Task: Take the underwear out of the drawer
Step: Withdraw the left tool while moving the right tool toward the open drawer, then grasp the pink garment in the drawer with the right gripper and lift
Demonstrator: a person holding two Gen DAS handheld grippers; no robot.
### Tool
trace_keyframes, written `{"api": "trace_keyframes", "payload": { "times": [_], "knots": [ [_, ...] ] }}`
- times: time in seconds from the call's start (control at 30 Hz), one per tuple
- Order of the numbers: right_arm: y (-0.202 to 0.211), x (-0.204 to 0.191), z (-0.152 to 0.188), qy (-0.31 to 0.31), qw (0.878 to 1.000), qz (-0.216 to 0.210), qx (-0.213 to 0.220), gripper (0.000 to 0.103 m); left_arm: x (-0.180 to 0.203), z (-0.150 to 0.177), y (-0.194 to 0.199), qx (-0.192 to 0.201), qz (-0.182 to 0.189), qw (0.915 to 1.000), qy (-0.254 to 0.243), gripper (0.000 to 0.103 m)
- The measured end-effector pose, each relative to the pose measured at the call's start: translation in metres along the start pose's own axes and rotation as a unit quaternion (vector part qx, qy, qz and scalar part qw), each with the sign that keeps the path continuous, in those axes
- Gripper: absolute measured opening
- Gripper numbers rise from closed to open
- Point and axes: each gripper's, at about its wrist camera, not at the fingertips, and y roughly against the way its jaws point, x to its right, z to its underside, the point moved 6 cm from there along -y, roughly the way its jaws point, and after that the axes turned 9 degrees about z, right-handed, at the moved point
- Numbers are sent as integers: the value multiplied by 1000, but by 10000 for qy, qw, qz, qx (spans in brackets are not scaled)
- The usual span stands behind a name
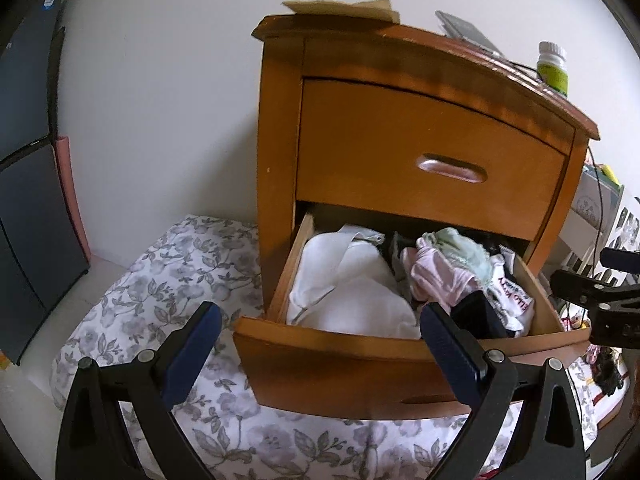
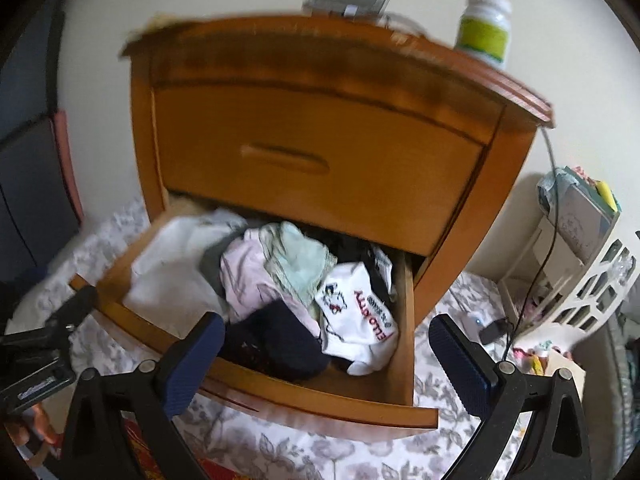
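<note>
Both tongs hanging open, empty: left tongs [image 1: 320, 340] at drawer [image 1: 360, 364] front, right tongs [image 2: 326, 354] lining up over underwear [image 2: 276, 280], centre frame, for the grab.

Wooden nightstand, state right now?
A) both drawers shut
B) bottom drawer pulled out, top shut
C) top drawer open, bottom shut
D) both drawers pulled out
B. The bottom wooden drawer is pulled out and full of clothes, including a white folded garment and pale pink underwear; the top drawer sits flush in the orange-brown wooden nightstand.
</note>
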Motion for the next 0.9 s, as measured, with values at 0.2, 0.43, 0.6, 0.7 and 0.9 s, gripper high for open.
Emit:
{"api": "trace_keyframes", "payload": {
  "times": [0.2, 0.43, 0.6, 0.7, 0.9],
  "knots": [
    [-23, -19, -5, 198, 9993, -16, -305, 103, -12, 5, -7, -125, -18, 9999, 103, 100],
    [-37, -18, -16, 43, 9987, -244, -443, 103, -17, 7, -9, -249, 257, 9991, 234, 100],
    [-48, -15, -26, -82, 9978, -326, -570, 101, -19, 11, -15, -338, 278, 9987, 255, 99],
    [-57, -24, -29, -18, 9966, -402, -713, 98, -19, 13, -18, -386, 322, 9984, 271, 100],
    [-81, -55, -23, 228, 9922, -587, -1077, 87, -24, 15, -22, -473, 338, 9977, 337, 100]
  ]
}}
